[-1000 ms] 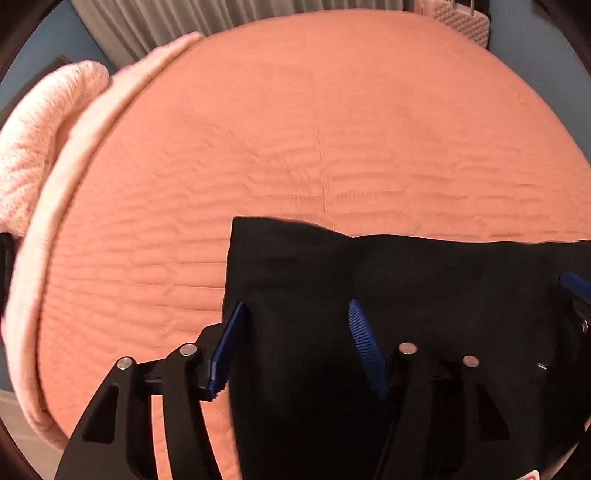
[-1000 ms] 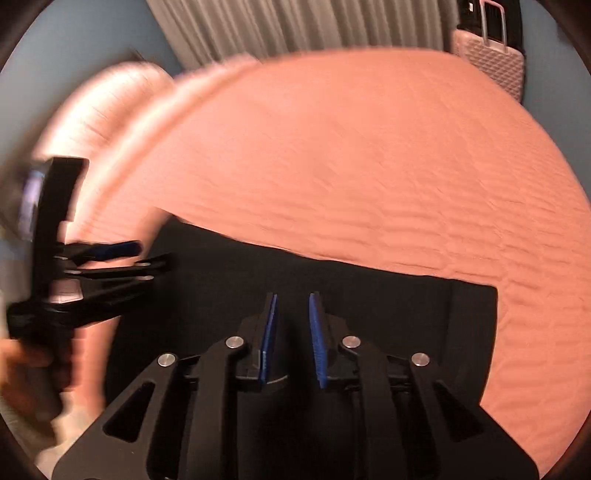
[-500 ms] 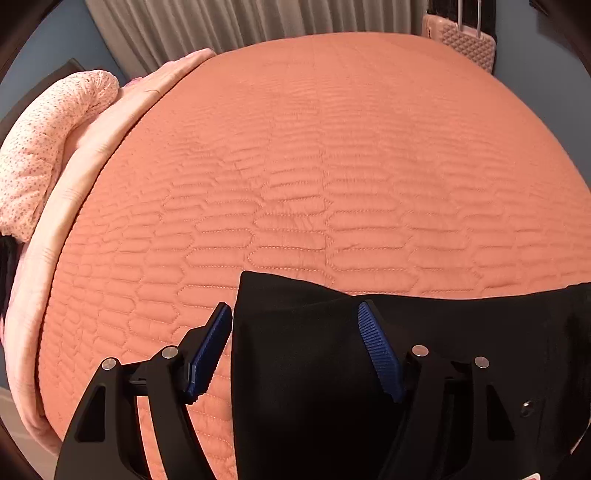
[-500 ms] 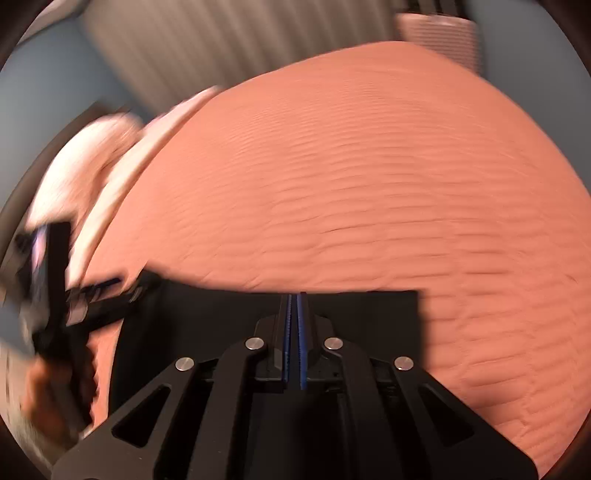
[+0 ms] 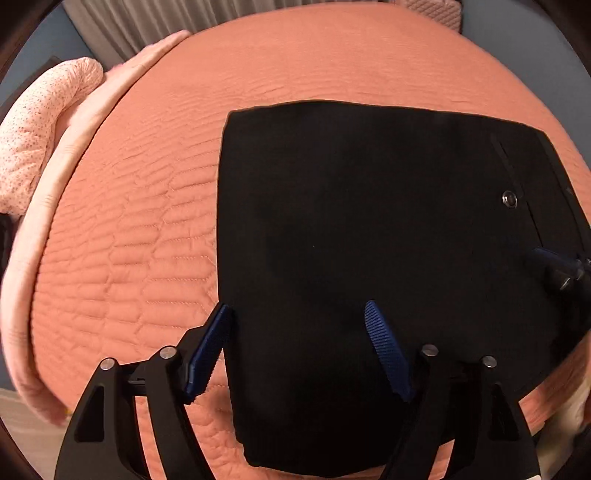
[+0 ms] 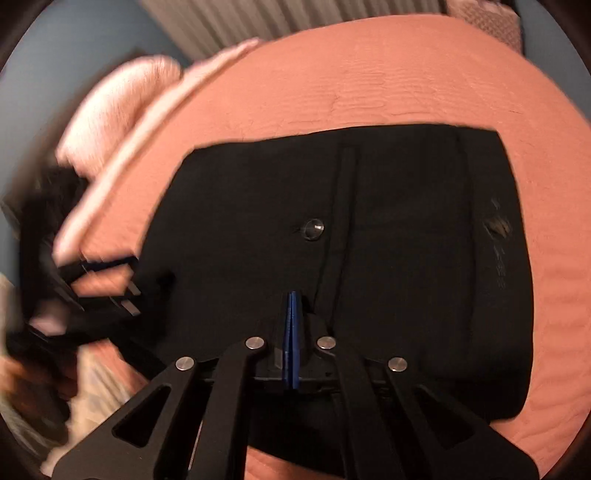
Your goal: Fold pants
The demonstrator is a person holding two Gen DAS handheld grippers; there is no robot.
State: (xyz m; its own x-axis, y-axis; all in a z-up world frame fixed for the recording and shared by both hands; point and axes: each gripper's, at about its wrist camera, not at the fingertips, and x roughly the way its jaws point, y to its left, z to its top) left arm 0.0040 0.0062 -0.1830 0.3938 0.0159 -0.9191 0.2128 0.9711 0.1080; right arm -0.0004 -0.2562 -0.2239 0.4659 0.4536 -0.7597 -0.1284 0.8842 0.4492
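Black pants (image 5: 369, 206) lie folded into a flat rectangle on the orange quilted bedspread (image 5: 147, 206), a metal button (image 5: 509, 199) showing near their right side. My left gripper (image 5: 295, 310) hovers over the near left part of the pants with its jaws opening and nothing pinched between the blue pads (image 5: 384, 343). My right gripper (image 6: 291, 295) is over the near middle of the pants (image 6: 369, 258), below the button (image 6: 313, 228), pads pressed together with no cloth seen in them. Its tip (image 5: 554, 266) shows at the right edge of the left wrist view. The left gripper (image 6: 99, 280) is a blur on the left of the right wrist view.
A pink speckled pillow (image 5: 40, 122) and a pale pink folded sheet edge (image 5: 55, 177) run along the bed's left side. Grey curtains (image 5: 166, 22) hang behind the bed. A pink textured case (image 5: 432, 11) stands at the far right corner.
Both cameras have drawn back, so the whole folded pants now show instead of only their far edge. The right jaws went from slightly apart to shut. The left jaws stand wider.
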